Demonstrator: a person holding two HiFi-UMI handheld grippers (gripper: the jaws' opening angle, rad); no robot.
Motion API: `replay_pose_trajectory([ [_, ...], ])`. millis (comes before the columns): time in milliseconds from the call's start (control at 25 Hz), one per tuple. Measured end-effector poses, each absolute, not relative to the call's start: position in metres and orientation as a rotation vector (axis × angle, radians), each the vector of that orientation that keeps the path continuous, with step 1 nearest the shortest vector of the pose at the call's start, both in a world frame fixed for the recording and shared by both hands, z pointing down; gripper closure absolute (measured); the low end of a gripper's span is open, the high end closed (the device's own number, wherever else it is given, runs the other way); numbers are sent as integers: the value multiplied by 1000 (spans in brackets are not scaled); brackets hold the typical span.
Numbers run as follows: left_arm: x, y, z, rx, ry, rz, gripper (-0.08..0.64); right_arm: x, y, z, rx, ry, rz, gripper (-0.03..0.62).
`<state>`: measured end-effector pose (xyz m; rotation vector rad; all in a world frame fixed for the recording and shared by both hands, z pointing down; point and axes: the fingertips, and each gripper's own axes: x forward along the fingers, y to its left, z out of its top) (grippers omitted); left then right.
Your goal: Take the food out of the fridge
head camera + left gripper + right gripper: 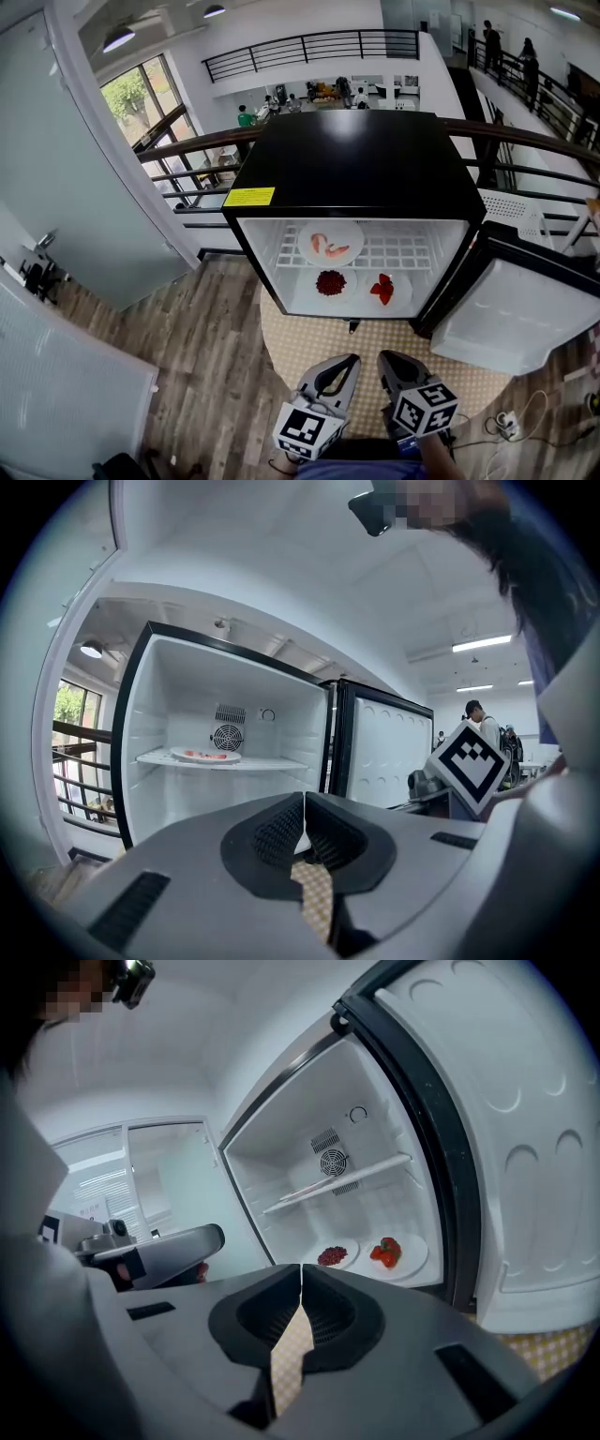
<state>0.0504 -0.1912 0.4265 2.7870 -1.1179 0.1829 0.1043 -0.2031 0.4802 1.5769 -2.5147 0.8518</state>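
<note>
A small black fridge (pixel 356 159) stands open, its door (pixel 511 305) swung to the right. On its wire shelf lies a plate of pinkish food (pixel 330 244) (pixel 204 756). On the fridge floor sit a plate of dark red berries (pixel 330 282) (pixel 333 1256) and a plate of red strawberries (pixel 382 289) (pixel 386 1252). My left gripper (pixel 349 362) (pixel 304 799) and right gripper (pixel 386 359) (pixel 301 1271) hang side by side in front of the fridge, both shut and empty, well short of the plates.
The fridge stands on a checked mat (pixel 375 352) over wood flooring. A railing (pixel 187 155) runs behind it. A white wall and door (pixel 56 206) are on the left. Cables and a power strip (pixel 506 424) lie at the lower right. People stand far off.
</note>
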Motion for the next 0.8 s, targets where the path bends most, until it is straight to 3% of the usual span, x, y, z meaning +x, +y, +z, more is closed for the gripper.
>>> replay_pose_trajectory([
  [800, 56, -259, 474, 2838, -921, 297, 543, 119, -265, 543, 1804, -2266, 1191, 574],
])
